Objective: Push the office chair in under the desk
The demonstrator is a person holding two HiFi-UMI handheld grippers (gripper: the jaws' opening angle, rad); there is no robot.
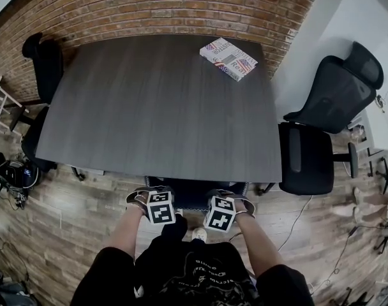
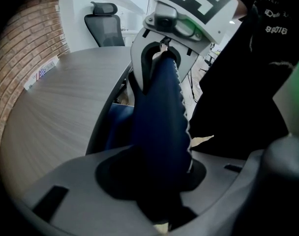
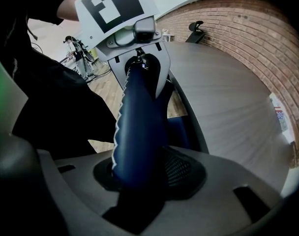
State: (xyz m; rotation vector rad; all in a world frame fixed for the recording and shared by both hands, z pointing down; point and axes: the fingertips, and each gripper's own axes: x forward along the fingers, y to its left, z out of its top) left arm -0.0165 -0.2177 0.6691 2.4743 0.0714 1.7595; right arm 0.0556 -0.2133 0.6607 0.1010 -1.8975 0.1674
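Observation:
The dark blue office chair backrest (image 1: 194,193) stands at the grey desk's (image 1: 156,107) near edge, with the seat hidden under the desktop. My left gripper (image 1: 149,196) and right gripper (image 1: 230,199) point steeply down over the backrest's top edge, side by side. In the left gripper view the backrest (image 2: 159,132) runs between my left gripper's (image 2: 154,181) jaws with a dark gap beside it. In the right gripper view the backrest (image 3: 139,127) lies between my right gripper's (image 3: 149,173) jaws, with room on its right side. Both stand open around it.
A book (image 1: 228,58) lies on the desk's far right corner. A black office chair (image 1: 309,152) stands right of the desk and another black chair (image 1: 44,62) at its far left. A brick wall (image 1: 181,5) runs behind. Bags (image 1: 15,171) lie on the floor at left.

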